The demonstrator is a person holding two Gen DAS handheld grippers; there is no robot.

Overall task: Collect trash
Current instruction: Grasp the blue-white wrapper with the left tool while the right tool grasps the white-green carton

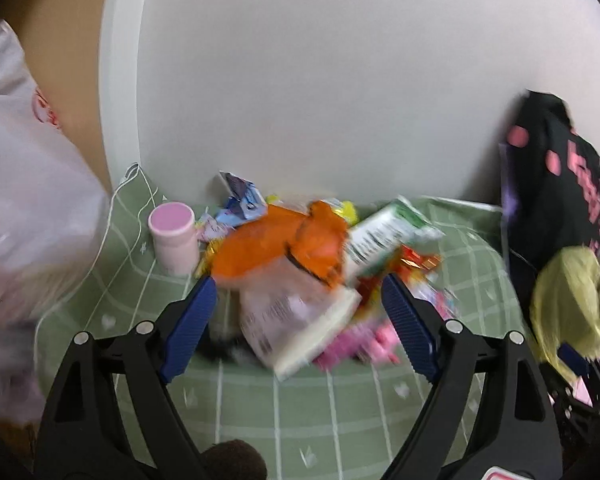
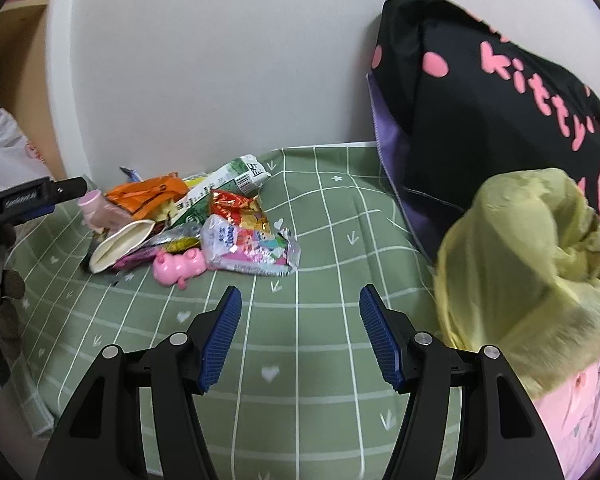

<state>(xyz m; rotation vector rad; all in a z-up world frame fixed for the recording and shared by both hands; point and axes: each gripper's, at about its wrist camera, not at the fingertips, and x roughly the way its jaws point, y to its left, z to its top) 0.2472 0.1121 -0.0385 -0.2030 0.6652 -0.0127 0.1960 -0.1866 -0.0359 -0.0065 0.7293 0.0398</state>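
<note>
Left tongs [image 1: 296,296]: spread wide, gripping nothing; blurred trash pile [image 1: 300,264] sits between the blue pads.
Right tongs [image 2: 300,334]: open, empty, over bare green checked tabletop [image 2: 340,208].
Trash location: against the white wall, at 10 o'clock from the right tongs, well apart from them.
Step in hand (judgement): left tongs closing on a wrapper at the pile's near edge.
Technique: take one loose item; pinch a flat edge; avoid nudging the pink cup [image 1: 174,240] at 10 o'clock.
Receptacle: yellow-green bag [image 2: 520,264], 3 o'clock of the right tongs.
Counts: orange wrapper [image 2: 148,194] 1; green-white carton [image 2: 220,188] 1; pink pig toy [image 2: 180,266] 1; pink cup 1; remaining wrappers overlap, count uncertain.
</note>
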